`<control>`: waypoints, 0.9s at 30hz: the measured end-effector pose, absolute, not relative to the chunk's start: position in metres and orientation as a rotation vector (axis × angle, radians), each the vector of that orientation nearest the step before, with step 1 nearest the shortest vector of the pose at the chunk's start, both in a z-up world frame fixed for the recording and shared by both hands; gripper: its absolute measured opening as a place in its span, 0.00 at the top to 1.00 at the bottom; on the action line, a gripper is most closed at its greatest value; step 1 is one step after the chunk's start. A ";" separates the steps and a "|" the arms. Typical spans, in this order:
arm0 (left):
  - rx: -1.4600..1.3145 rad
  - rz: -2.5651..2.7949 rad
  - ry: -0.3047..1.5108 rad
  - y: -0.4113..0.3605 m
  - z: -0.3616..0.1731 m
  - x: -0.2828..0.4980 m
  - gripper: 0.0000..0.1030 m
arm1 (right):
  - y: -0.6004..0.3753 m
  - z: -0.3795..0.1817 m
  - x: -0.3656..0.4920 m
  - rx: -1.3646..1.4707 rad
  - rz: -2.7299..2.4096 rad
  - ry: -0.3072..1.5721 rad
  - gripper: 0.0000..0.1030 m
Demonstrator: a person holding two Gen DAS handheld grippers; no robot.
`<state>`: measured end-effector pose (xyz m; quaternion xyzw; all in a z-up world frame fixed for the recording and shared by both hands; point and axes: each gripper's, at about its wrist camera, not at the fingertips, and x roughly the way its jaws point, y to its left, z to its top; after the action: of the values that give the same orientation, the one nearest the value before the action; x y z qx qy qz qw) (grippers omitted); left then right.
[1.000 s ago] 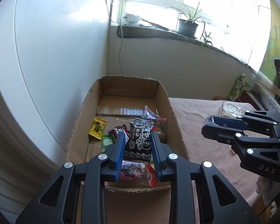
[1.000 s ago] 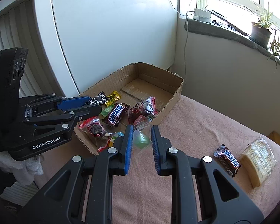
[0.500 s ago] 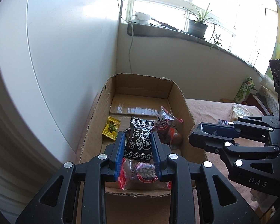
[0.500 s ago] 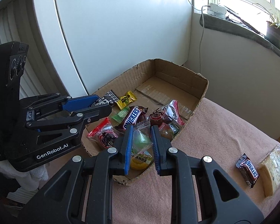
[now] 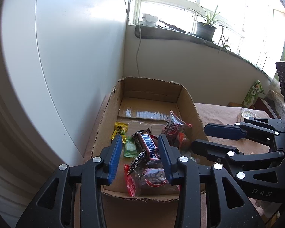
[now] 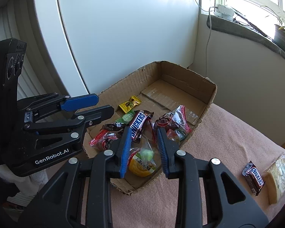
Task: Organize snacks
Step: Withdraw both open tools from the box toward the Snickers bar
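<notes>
Left gripper (image 5: 140, 153): jaws have just been opening and now stand apart over the near end of the cardboard box (image 5: 102, 125); the pads press on nothing.
Black patterned packet (image 5: 139, 160): released; lies crumpled below and between the left jaws, resting on the snacks at the box's near end.
Right gripper (image 6: 144, 150): jaws have just been opening and now stand apart above the box's near right corner; nothing is pinched.
Clear bag with green and yellow contents (image 6: 144, 161): lies in the box directly under the right jaws, clear of both pads.
Contents of box: a Snickers bar (image 6: 138, 123), a yellow candy (image 6: 130, 103), a green candy (image 6: 125, 118) and red-edged clear bags (image 6: 172, 121) lie in the box's near half; the far half shows bare cardboard.
Remaining snacks: a second Snickers bar (image 6: 253, 177) and a pale wrapped cake (image 6: 278, 172) lie on the pink cloth (image 6: 228, 142), well to the right of the box and outside it.
Key relation: both loose items lie to the right of the right gripper, on the side away from the box; the left gripper stands on the box's far side from them. Judged nearer hand: right.
Long axis: the loose Snickers bar runs diagonally, upper-left to lower-right in the right wrist view, so the jaws would likely need to close across its short width.
Task status (judged): most snacks are boxed; two are still outside.
Risk (judged): the cake wrapper looks slippery.
</notes>
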<state>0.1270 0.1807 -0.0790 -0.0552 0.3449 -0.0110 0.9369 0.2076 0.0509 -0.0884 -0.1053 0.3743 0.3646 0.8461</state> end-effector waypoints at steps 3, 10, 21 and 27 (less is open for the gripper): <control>-0.111 -0.018 0.699 0.180 -0.077 0.126 0.58 | 0.045 -0.084 0.205 -0.208 0.761 0.766 0.43; -0.098 -0.004 0.685 0.175 -0.073 0.122 0.36 | 0.028 -0.074 0.203 -0.179 0.730 0.742 0.24; -0.094 -0.026 0.662 0.151 -0.061 0.113 0.28 | -0.030 -0.063 0.204 -0.107 0.647 0.732 0.14; -0.094 -0.064 0.655 0.129 -0.056 0.112 0.26 | -0.080 -0.058 0.208 -0.056 0.575 0.737 0.14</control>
<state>0.1120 0.1286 -0.0562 -0.0464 0.3216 -0.0313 0.9452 0.2080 -0.0805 -0.0581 -0.0268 0.3553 0.2772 0.8923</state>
